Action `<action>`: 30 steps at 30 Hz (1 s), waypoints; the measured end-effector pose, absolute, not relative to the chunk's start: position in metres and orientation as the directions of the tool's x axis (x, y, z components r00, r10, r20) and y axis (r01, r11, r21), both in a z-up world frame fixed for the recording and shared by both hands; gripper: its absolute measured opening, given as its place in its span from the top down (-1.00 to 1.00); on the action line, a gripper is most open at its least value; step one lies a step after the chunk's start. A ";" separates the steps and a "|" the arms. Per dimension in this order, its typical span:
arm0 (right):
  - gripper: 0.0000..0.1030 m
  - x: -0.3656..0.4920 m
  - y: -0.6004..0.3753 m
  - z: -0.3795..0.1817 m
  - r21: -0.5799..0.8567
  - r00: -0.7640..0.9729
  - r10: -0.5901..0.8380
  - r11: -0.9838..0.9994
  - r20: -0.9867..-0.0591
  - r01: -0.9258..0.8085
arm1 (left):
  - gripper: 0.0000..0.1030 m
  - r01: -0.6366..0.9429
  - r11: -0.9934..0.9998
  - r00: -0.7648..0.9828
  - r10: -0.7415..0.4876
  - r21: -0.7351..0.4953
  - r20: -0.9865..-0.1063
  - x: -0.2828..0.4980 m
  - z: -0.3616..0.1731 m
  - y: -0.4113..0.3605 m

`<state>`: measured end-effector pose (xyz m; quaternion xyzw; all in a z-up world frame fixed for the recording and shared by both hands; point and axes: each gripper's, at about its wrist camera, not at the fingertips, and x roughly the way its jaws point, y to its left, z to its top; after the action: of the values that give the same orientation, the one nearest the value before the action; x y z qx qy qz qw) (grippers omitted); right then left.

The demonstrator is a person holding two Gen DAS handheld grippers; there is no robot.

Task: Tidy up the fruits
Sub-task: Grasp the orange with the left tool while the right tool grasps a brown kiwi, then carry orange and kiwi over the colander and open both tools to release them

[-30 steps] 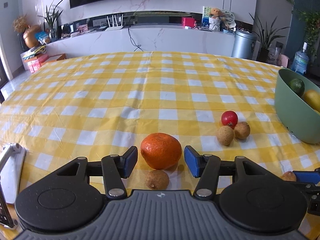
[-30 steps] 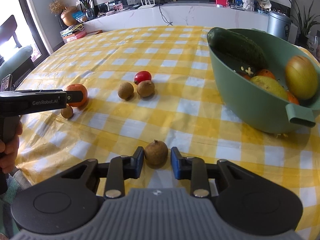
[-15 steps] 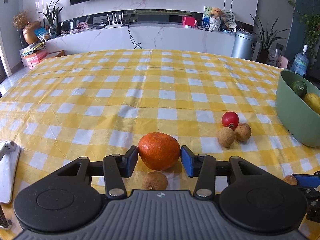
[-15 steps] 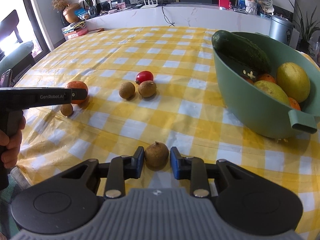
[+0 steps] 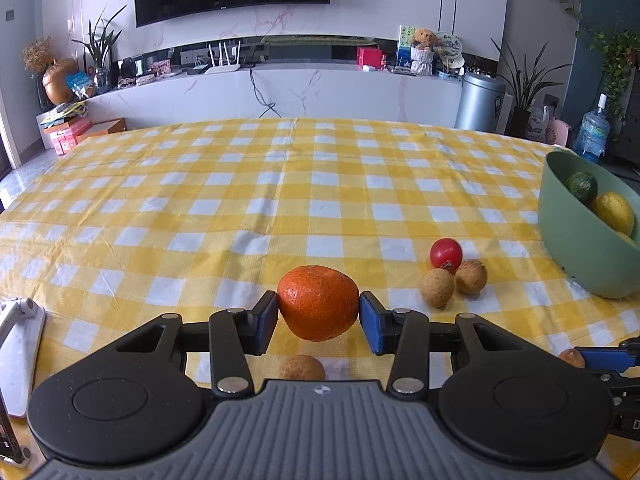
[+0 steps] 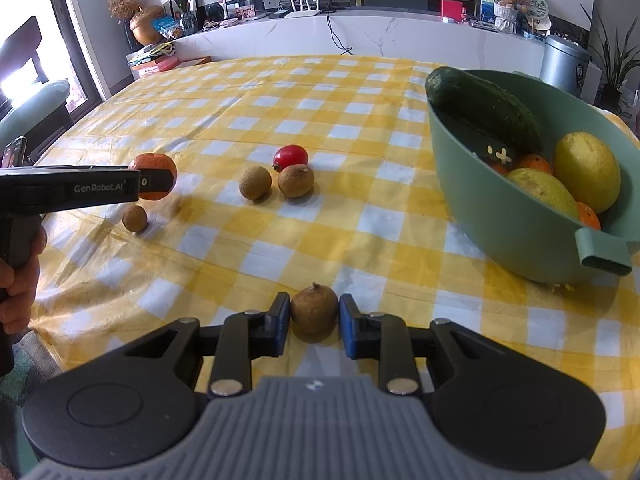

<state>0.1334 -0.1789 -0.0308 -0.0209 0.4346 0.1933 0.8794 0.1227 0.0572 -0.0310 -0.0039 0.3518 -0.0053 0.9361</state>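
My left gripper (image 5: 319,317) is shut on an orange tangerine (image 5: 318,302) and holds it a little above the yellow checked table; it also shows in the right wrist view (image 6: 154,176). A small brown longan (image 5: 302,367) lies on the cloth just below it. My right gripper (image 6: 313,326) is shut on another brown longan (image 6: 314,308), low over the cloth. A red tomato (image 6: 291,156) and two longans (image 6: 255,182) (image 6: 296,180) lie mid-table. A green bowl (image 6: 516,224) at the right holds a cucumber (image 6: 484,106), yellow fruits and oranges.
A white stand (image 5: 18,344) sits at the table's left front edge. The person's hand (image 6: 18,280) holds the left gripper's handle. A lone longan (image 6: 135,218) lies near the left gripper in the right wrist view. A cabinet and bin stand beyond the table.
My left gripper closed on the tangerine and lifted it off the cloth. My right gripper closed on the longan and rose slightly.
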 end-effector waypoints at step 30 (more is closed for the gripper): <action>0.56 0.109 -0.241 0.039 0.037 0.813 0.281 0.951 -0.509 -0.306 | 0.04 0.268 0.958 0.790 -0.279 -0.101 -0.546 0.091 0.063 -0.053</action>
<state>0.1092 -0.2412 0.0394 -0.0235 0.2636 0.1542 0.9519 0.0912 -0.0531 0.0626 -0.0093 0.2898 -0.1444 0.9461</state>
